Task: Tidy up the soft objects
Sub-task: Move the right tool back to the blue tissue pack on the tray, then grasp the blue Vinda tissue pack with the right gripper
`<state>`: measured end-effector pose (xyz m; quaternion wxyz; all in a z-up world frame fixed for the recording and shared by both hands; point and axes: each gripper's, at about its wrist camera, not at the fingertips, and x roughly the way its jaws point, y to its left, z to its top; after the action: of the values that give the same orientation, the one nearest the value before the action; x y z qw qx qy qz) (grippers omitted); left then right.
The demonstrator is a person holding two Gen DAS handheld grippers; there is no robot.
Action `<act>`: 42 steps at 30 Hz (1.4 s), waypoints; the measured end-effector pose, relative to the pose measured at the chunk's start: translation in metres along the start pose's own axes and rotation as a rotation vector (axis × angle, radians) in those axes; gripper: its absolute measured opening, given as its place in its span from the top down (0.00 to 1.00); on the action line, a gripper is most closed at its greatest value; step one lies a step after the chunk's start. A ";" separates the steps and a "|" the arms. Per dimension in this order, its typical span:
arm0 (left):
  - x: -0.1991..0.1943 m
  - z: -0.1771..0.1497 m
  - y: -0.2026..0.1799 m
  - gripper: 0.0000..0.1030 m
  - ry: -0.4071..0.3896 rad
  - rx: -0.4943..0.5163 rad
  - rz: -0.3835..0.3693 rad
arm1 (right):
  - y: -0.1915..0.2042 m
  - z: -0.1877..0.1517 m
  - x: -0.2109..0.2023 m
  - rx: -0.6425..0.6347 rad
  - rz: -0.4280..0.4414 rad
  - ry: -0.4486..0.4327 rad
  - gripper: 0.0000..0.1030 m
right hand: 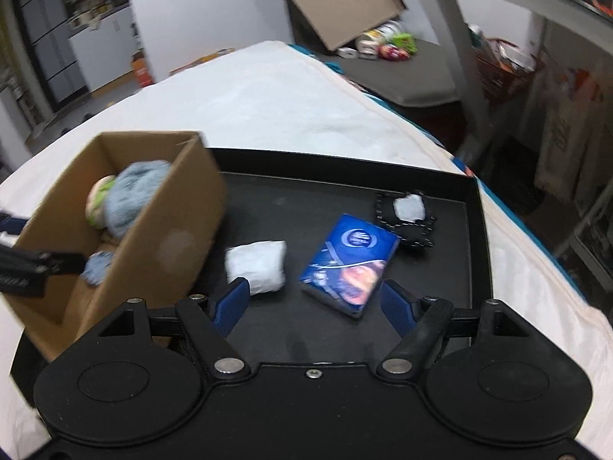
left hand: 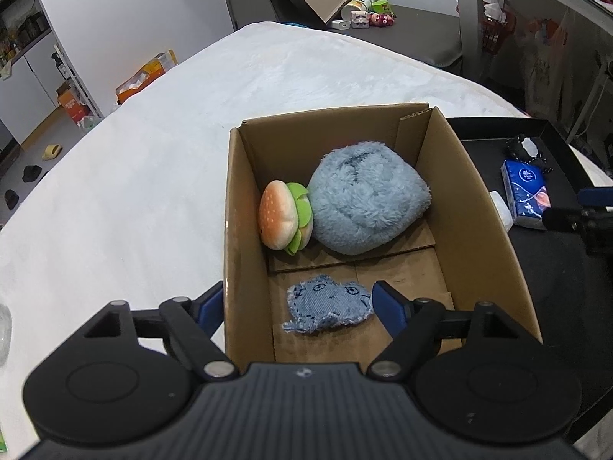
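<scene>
From the left wrist, the left tool (left hand: pixel 297 304) hangs over the near end of the cardboard box (left hand: pixel 482 207), its jaws spread wide and holding nothing; the left finger sits outside the box wall, the right one inside. The denim patch toy (left hand: pixel 329 303) lies flat on the box floor between and just ahead of the fingertips, its long axis crosswise to the tool. Farther in, the burger plush (left hand: pixel 283 220) leans against the fluffy blue plush (left hand: pixel 364 199). From the right wrist, the right tool (right hand: pixel 314 303) hovers over the black tray (right hand: pixel 475 230), jaws likewise apart and empty. The blue tissue pack (right hand: pixel 350 262) lies just ahead, slightly right of centre, long axis angled away; the white pouch (right hand: pixel 256 266) is near the left finger. The right tool is probably the nearer for both.
</scene>
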<state>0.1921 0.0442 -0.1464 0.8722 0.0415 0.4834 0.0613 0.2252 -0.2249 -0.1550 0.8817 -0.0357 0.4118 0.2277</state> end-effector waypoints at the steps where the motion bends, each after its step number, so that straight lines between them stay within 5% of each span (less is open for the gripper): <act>1: 0.000 0.000 -0.001 0.23 0.001 0.004 0.003 | -0.003 0.001 0.003 0.013 -0.005 0.001 0.28; 25: 0.011 0.006 -0.009 0.23 0.026 0.034 0.057 | -0.006 0.007 0.061 0.100 -0.096 0.080 0.29; 28: 0.010 0.006 -0.007 0.23 0.026 0.030 0.050 | -0.004 0.005 0.059 0.080 -0.123 0.076 0.41; 42: -0.001 0.000 0.001 0.23 0.007 -0.002 0.014 | -0.007 -0.005 0.034 0.082 -0.139 0.068 0.44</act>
<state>0.1918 0.0448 -0.1454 0.8701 0.0438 0.4863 0.0679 0.2440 -0.2200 -0.1841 0.8816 -0.0358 0.4469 0.1478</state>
